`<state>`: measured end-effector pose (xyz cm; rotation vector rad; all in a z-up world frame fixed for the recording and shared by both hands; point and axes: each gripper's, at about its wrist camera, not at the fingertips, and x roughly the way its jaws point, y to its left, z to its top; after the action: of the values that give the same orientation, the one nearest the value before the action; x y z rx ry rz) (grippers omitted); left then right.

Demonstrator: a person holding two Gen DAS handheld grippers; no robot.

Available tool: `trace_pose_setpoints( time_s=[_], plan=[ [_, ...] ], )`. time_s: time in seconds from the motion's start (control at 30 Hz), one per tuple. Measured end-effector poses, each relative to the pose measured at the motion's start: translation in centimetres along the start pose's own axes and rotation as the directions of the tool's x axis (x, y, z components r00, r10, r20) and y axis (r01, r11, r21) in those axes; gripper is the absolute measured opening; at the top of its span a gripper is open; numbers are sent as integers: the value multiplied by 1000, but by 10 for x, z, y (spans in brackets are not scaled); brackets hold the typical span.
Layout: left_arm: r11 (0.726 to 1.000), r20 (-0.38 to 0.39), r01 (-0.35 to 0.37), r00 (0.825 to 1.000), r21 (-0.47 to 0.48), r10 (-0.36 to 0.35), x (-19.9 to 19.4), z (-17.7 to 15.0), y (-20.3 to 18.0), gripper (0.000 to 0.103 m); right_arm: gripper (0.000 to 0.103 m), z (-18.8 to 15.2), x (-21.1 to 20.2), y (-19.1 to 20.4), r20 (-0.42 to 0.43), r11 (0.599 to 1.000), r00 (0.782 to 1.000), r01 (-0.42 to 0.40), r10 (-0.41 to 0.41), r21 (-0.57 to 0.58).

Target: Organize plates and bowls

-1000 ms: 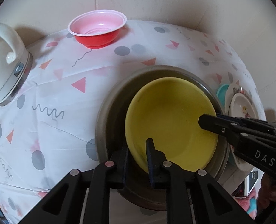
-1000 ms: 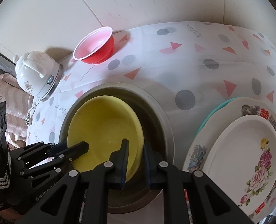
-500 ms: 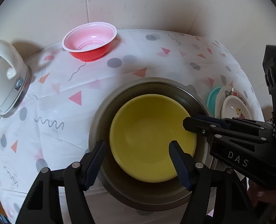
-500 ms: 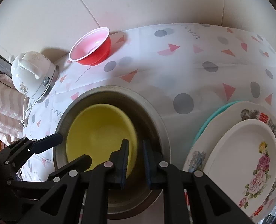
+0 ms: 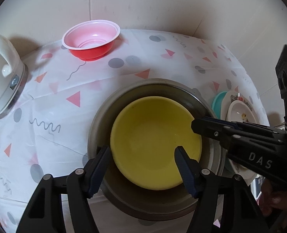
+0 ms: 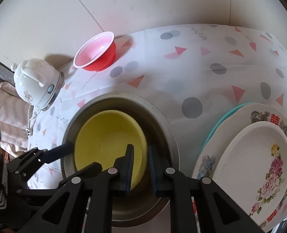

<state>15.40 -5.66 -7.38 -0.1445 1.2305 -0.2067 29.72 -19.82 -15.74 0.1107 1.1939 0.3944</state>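
Note:
A yellow bowl (image 5: 155, 141) (image 6: 108, 141) lies inside a larger grey metal bowl (image 5: 153, 81) (image 6: 124, 95) on the patterned tablecloth. My left gripper (image 5: 142, 159) is open above the yellow bowl's near edge, and its jaws are closing slightly. One finger hangs outside the yellow rim and the other over its inside; neither pad presses on it. My right gripper (image 6: 141, 161) is shut on the yellow bowl's rim at the opposite side, and its tips (image 5: 194, 124) also show in the left wrist view. A red bowl (image 5: 91, 42) (image 6: 96, 52) with a pink inside stands by the back wall.
A stack of flowered white plates (image 6: 250, 155) rests on a teal plate (image 6: 211, 132) at the right. A white electric kettle (image 5: 1, 73) (image 6: 34, 81) stands at the left edge. The wall runs close behind the table.
My left gripper let go of the yellow bowl's rim and opened wide. The yellow bowl sank from tilted to lying lower in the metal bowl. The right gripper kept its grip.

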Motion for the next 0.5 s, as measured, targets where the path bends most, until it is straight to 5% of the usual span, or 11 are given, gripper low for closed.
trace_pose_setpoints(
  time_s=[0.27,0.5],
  plan=[
    [997,50,59,997,-52,-56,-17,7,7,70,15,5,-16,-5,50,999,998,-29,27,27],
    [998,75,20,997,-65,-15,-26,15,13,72,16,9,-16,-2,52,999,998,-43,42,24]
  ],
)
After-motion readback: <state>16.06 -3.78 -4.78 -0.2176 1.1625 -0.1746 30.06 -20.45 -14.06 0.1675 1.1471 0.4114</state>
